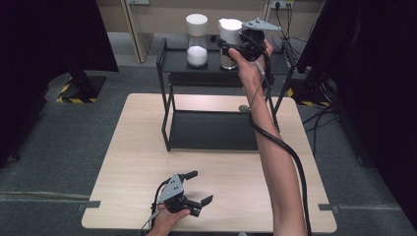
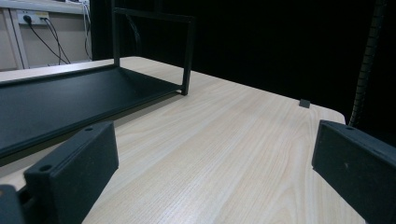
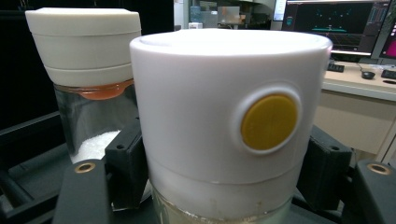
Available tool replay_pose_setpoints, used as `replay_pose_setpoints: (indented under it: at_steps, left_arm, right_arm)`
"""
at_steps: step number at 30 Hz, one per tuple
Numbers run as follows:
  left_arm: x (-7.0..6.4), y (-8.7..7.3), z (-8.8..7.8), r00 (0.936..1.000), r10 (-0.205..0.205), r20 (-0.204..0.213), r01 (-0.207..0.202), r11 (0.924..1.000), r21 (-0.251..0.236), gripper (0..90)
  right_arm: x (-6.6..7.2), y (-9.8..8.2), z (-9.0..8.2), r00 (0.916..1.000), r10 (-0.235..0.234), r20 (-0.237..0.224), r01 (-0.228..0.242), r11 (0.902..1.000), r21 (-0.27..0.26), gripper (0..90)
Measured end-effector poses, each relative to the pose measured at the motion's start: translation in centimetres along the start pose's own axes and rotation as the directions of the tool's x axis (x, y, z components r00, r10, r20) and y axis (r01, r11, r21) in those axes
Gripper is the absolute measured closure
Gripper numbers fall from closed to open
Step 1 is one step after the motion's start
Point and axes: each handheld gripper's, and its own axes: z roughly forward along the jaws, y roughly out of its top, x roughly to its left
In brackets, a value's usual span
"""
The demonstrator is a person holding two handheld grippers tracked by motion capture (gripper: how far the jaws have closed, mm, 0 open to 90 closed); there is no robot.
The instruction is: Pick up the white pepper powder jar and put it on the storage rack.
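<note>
White-lidded jar — between right gripper's jaws (top shelf).

Two clear jars with big white lids stand upright, side by side, on the top of the black shelf. The left jar has white powder inside. The right jar has a round yellow dot on its lid.

Both forearms are bare, no sleeves. Each black gripper, left and right, carries a grey three-cornered plate and trails a black cable.
</note>
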Motion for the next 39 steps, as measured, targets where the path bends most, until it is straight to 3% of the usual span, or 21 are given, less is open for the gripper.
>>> replay_pose_setpoints:
  at_steps: [4,7,9,13,17,23,39]
  left_arm:
    - [0.0,0.0,0.0,1.0000,0.002,0.001,-0.002,1.0000,0.000,0.0]
    - [-0.1,0.0,0.1,1.0000,0.002,0.002,-0.002,1.0000,0.003,0.0]
    - [-0.1,0.0,0.1,1.0000,0.004,0.003,-0.004,1.0000,0.004,0.0]
    - [-0.1,0.0,0.1,1.0000,0.004,0.004,-0.004,1.0000,0.003,0.0]
    - [-0.2,0.0,0.1,1.0000,0.008,0.003,-0.008,1.0000,0.002,0.0]
    - [-0.2,0.0,0.1,0.9999,0.009,0.005,-0.009,0.9999,0.004,0.0]
    - [-0.3,0.0,0.2,0.9999,0.012,0.001,-0.012,0.9999,0.007,0.0]
  right_arm:
    - [-0.2,0.0,0.0,1.0000,0.004,-0.004,-0.004,1.0000,0.003,30.0]
    - [0.1,0.2,-0.2,0.9995,-0.018,0.025,0.018,0.9998,0.011,20.0]
    - [-0.1,0.2,-0.4,0.9997,0.004,0.023,-0.004,0.9999,0.010,13.0]
    - [0.3,0.3,-0.9,0.9991,-0.014,0.039,0.014,0.9999,0.002,6.4]
    - [1.1,0.7,-1.2,0.9976,-0.040,0.057,0.039,0.9990,0.019,3.2]
    - [1.5,0.5,-1.8,0.9975,-0.031,0.064,0.031,0.9995,0.008,1.5]
    - [1.1,-1.2,-5.1,0.9993,-0.017,-0.034,0.016,0.9993,-0.033,0.6]
